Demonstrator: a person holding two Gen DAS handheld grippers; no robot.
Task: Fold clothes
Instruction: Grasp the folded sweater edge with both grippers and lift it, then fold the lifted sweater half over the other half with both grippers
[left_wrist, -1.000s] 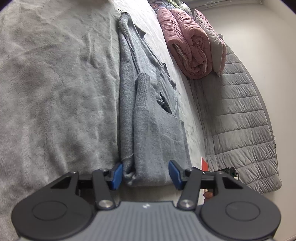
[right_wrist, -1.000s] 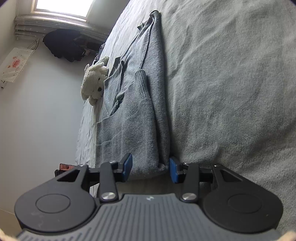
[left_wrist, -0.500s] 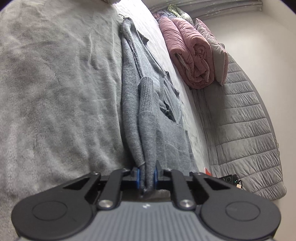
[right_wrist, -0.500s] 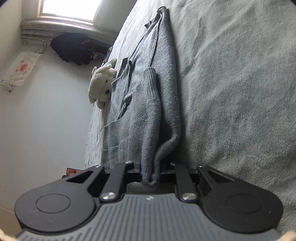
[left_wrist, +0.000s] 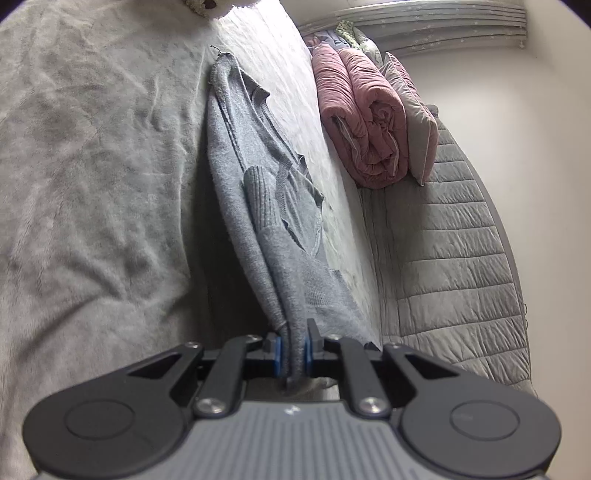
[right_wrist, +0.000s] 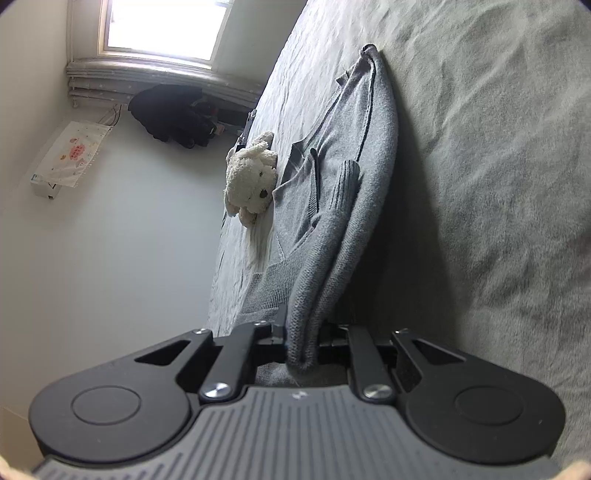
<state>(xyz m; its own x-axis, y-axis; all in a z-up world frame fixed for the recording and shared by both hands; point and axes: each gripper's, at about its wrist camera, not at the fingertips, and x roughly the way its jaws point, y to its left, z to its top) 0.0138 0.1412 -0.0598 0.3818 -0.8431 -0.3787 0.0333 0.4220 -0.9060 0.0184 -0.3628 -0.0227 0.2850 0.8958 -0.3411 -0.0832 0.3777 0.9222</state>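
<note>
The sweater (left_wrist: 255, 206) is soft grey knit, with a bumpy ribbed cuff on the sleeve laid over it and a ribbed band along its bottom; it lies long and narrow on a fuzzy grey blanket (left_wrist: 92, 166) that covers the bed; the blanket has little wrinkles and looks like fleece

The left gripper (left_wrist: 292, 356) is pinched tight on the near edge of the sweater; its blue pads (left_wrist: 277, 356) press a thick bunch of knit between them, and the cloth rises off the blanket up to them; the right gripper (right_wrist: 303, 341) is pinched tight on the near edge too, with a rounded fold of knit squeezed between its black fingers and hanging just below them

Only the left view shows a puffy pink quilt (left_wrist: 364, 118) rolled up, a flat grey pillow (left_wrist: 413, 122) beside it, and a stitched grey padded headboard (left_wrist: 454, 258); only the right view shows a fluffy cream toy dog (right_wrist: 251, 181) touching the far side of the sweater, a bright window (right_wrist: 162, 26), and a dark bundle (right_wrist: 170, 114) under the sill
</note>
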